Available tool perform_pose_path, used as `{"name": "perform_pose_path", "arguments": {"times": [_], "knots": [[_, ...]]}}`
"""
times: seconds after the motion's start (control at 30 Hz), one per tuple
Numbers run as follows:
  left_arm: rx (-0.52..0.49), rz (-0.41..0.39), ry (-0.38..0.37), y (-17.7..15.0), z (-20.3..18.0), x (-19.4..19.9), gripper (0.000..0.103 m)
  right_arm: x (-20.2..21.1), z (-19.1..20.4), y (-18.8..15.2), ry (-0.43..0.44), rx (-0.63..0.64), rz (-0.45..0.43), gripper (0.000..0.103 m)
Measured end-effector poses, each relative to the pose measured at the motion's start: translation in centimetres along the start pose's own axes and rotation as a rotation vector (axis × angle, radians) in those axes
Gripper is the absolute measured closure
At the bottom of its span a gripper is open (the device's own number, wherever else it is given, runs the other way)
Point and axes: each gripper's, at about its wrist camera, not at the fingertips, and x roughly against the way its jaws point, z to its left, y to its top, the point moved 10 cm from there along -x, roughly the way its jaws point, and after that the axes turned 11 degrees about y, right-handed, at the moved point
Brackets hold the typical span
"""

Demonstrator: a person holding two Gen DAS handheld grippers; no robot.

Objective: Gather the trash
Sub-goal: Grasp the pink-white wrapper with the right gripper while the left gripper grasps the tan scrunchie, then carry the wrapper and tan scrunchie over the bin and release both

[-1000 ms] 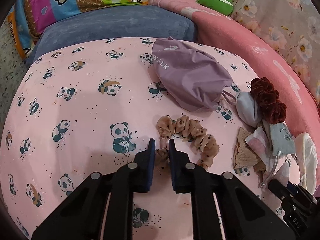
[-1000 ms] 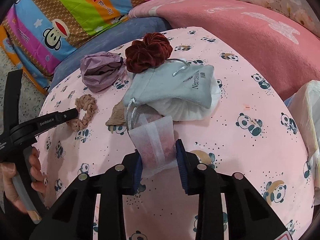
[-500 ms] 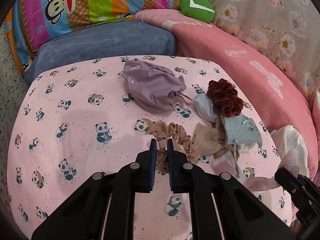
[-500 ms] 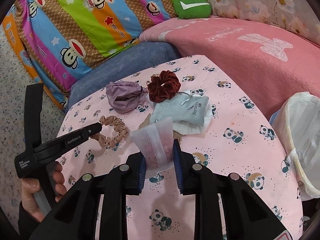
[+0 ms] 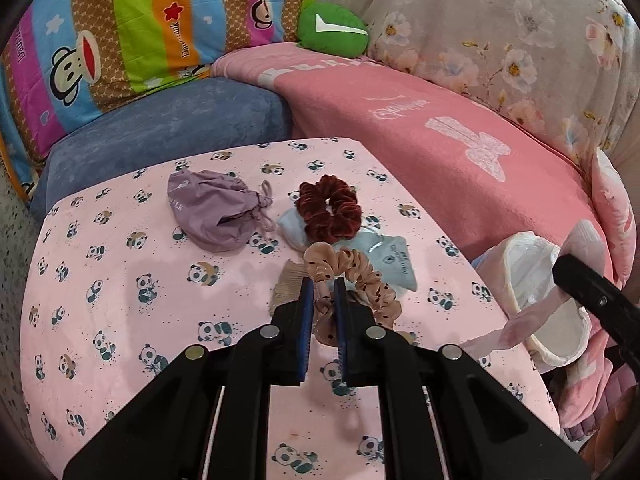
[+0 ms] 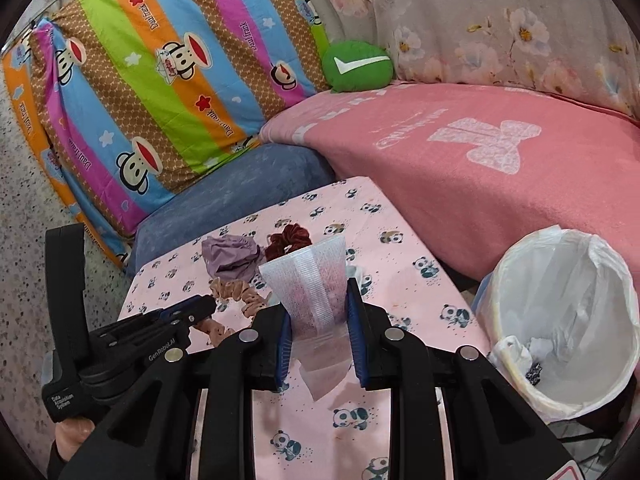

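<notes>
Trash bin (image 6: 568, 320) (white-lined) stands beside panda-print table (image 6: 400, 240), near pink sofa (image 6: 500, 184).

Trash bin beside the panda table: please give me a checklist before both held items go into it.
1. Right gripper pinches the pink-white wrapper: ok.
2. Left gripper pinches the tan dotted scrunchie: ok.
3. Both items lifted clear of the table: cannot tell.
4. Trash bin open, liner in place, room inside: ok.
5. Either item already above the bin mouth: not ok.
6. Whether the scrunchie counts as trash: cannot tell.
</notes>
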Motion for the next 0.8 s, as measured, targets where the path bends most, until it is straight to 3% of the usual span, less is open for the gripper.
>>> {"name": "perform_pose_path", "arguments": {"times": [0.43, 0.8], "knots": [[-0.126, -0.050, -0.067, 1.5, -9.1, 2.2, 0.093, 6.9, -7.7, 4.2, -0.114, -0.035, -0.119, 0.078], [-0.239, -0.056, -0.138, 1.6, -17.4, 2.7, 0.092, 10.8, -15.3, 4.2, -0.202, -0.104, -0.146, 0.078]]}}
